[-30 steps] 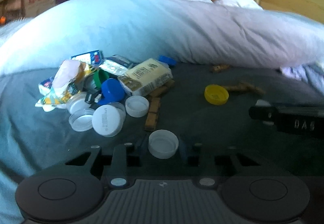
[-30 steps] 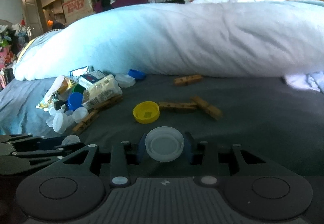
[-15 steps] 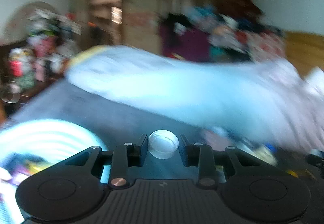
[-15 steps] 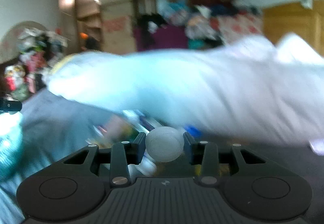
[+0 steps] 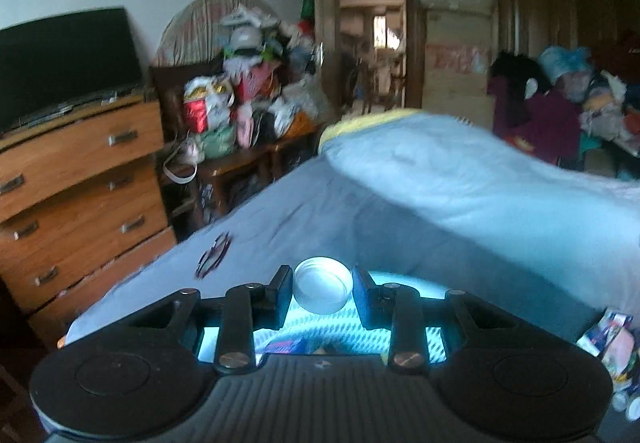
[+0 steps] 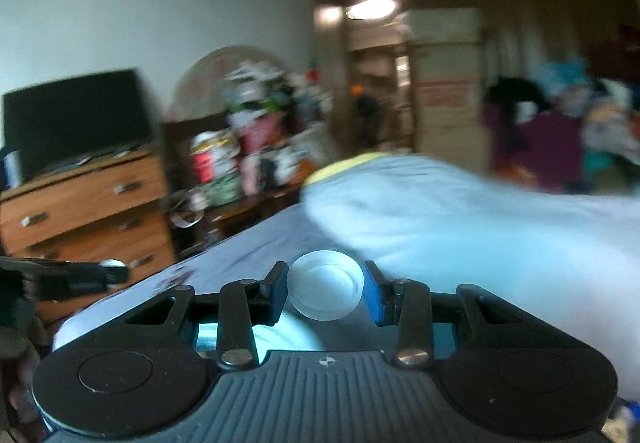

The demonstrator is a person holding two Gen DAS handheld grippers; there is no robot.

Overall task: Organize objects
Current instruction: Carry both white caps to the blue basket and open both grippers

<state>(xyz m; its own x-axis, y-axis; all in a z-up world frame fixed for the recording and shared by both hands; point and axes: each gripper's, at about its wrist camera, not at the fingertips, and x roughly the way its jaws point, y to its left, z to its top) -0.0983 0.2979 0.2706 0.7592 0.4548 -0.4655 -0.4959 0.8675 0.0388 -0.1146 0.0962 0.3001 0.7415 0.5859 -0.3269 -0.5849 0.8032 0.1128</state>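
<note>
Your left gripper (image 5: 322, 297) has its jaws closed on a white plastic lid (image 5: 322, 285), open side facing the camera, pinched by its rim between the two black pads. Your right gripper (image 6: 326, 293) does the same with a second, clear-white lid (image 6: 326, 291), turned so its flat face shows concentric rings. Both lids hang in the air above the bed (image 5: 304, 211), not touching the grey-blue sheet.

Just under each gripper, seen through the gaps in the linkage, lies a pale, brightly lit basin (image 5: 400, 281) with a ribbed or woven look; something blue and red shows inside it in the left view, too hidden to name. At the left view's right edge, a few packets and small white lids (image 5: 616, 347) lie on the sheet.

A rolled light-blue duvet (image 5: 460, 171) with a yellow end runs across the bed. Past the bed's edge stands a wooden chest of drawers (image 5: 80, 179) with a dark flat screen (image 5: 68, 55) on top. Beside it a low wooden stand carries a heap of bags and clothes (image 5: 244, 99) in front of a round-backed panel. A doorway (image 5: 368, 39) with a lit ceiling lamp opens behind, flanked by stacked cardboard boxes (image 5: 456, 67) and more piled clothing (image 5: 560, 95). In the right view your left gripper shows as a dark blurred shape at the left edge.
</note>
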